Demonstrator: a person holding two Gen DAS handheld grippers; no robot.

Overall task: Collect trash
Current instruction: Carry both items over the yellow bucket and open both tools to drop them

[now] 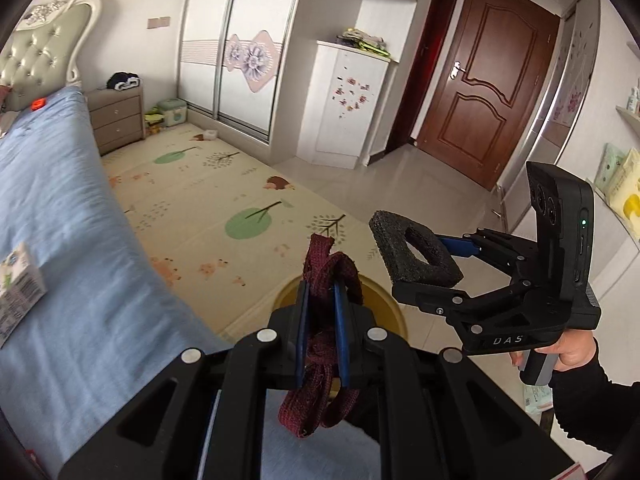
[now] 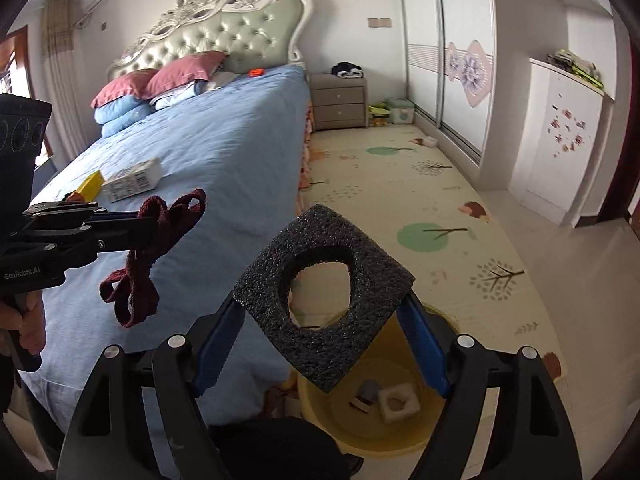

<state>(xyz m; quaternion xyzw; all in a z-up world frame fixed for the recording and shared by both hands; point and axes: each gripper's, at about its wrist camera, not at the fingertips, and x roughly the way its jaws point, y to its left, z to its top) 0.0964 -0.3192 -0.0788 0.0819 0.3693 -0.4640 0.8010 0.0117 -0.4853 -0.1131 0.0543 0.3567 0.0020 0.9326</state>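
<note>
Bedroom scene: bed with blue quilt (image 2: 224, 148) on one side, patterned play mat (image 1: 208, 208) on the floor, brown door (image 1: 492, 80) and sliding wardrobe (image 1: 236, 40) at the back.

Left gripper (image 1: 320, 280): blue fingers pinched tight on a dark red woven strap (image 1: 328, 268); loops stick out past the tips and hang below the jaws. From the right wrist view the strap (image 2: 148, 252) dangles above the quilt edge, clear of it.

Right gripper (image 2: 324, 332): jaws spread wide, clamped on opposite edges of a black foam square with a round hole (image 2: 324, 280), held roughly flat.

Yellow bin (image 2: 400, 428) sits on the floor beside the bed, directly below the foam piece. Inside: a white foam block (image 2: 398, 404) and a small grey item (image 2: 366, 394), probably more scrap, too small to tell.

Still on the quilt: a white carton (image 2: 134, 180) and a yellow box (image 2: 90, 186), well apart from both grippers.

A hand (image 1: 568, 352) in a dark sleeve grips the right handle.
</note>
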